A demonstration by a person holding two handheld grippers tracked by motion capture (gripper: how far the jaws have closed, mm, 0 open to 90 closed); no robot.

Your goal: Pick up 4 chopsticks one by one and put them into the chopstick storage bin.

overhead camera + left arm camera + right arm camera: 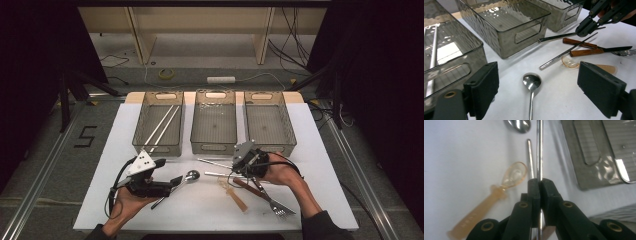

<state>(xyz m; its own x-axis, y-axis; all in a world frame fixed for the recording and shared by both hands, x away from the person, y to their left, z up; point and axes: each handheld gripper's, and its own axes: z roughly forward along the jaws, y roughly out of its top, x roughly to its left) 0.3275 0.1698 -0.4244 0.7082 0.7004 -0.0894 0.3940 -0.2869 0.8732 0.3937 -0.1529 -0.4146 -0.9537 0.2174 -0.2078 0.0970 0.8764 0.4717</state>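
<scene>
Black fingers (534,192) of the right gripper (539,183) are closed on a thin polished steel chopstick (539,150), which runs straight up between them, pinched near its middle above the white tabletop (210,205). Just beside it lie a second steel chopstick (530,157) and a translucent amber plastic spoon (510,178). Spread wide apart, the left gripper (536,85) has its fingers either side of a shiny metal spoon (532,81), not touching it, near the smoky grey plastic bins (213,127).
</scene>
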